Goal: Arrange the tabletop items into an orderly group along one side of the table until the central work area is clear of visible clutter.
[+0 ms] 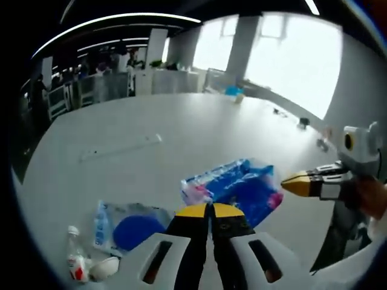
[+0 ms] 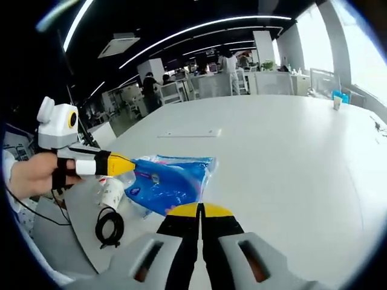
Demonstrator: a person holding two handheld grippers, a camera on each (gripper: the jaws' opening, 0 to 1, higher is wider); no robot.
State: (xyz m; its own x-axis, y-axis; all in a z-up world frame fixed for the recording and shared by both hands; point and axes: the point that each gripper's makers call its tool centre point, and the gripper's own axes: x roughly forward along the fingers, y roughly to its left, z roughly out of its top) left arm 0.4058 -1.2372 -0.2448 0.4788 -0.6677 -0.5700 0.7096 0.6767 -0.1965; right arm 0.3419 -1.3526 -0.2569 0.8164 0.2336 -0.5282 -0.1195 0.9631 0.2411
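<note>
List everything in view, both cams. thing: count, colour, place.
table: 1, white, under everything
blue packet: 1, blue and pink, between the grippers
clear bag with blue disc: 1, left of left gripper
small bottle: 1, clear, red label, near edge
cable coil: 1, black, table edge
cup: 1, white, beside packet
left gripper: yellow tips, jaws together
right gripper: yellow tips, jaws together
hand: holds left gripper
</note>
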